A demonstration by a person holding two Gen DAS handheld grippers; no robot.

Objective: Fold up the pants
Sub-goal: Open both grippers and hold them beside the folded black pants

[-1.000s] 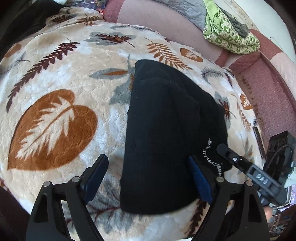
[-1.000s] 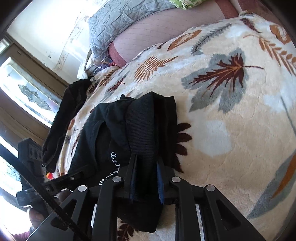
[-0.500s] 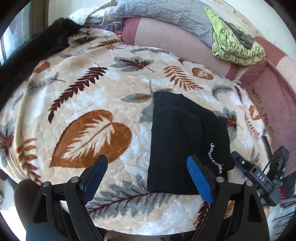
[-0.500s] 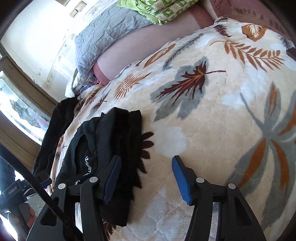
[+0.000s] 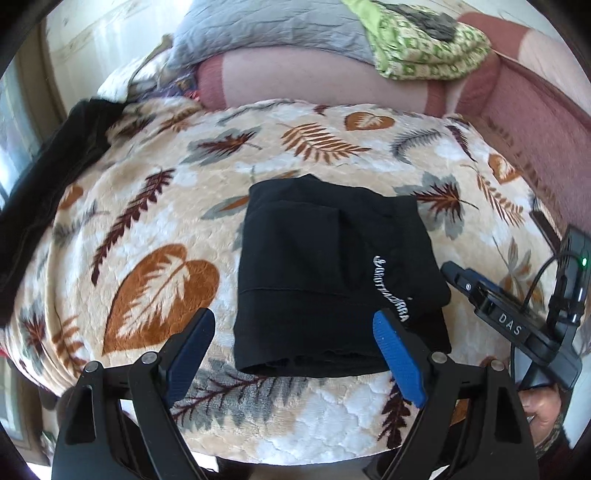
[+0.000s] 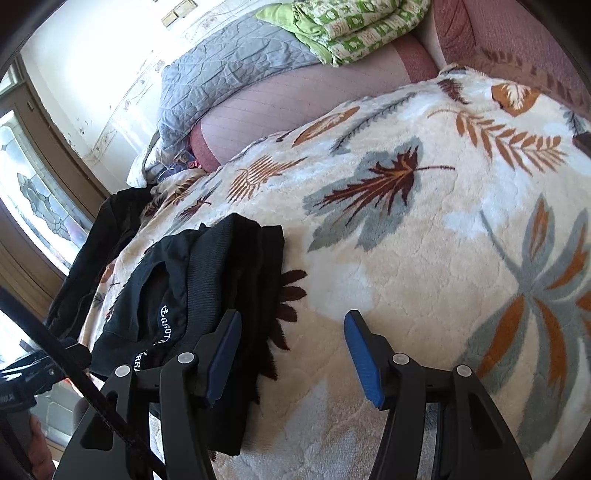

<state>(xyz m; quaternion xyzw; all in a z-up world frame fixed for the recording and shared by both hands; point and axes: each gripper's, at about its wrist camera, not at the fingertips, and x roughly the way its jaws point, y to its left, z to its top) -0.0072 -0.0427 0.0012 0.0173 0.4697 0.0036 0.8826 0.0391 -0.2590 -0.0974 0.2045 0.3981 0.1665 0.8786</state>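
Note:
The black pants lie folded into a compact rectangle on the leaf-patterned blanket, white lettering on the right part. My left gripper hovers above their near edge, open wide, touching nothing. In the right wrist view the pants sit just left of my right gripper. Its jaws are opening, and only blanket shows between them. The right gripper's black body also shows beside the pants' right edge in the left wrist view.
Another black garment is draped over the blanket's far left edge. A grey quilt and a folded green quilt rest on the pink sofa back. Bare blanket spreads to the right of the pants.
My right gripper let go of the pants' edge, opened and shifted to the right. The left gripper drew back and up from the pants, staying open.

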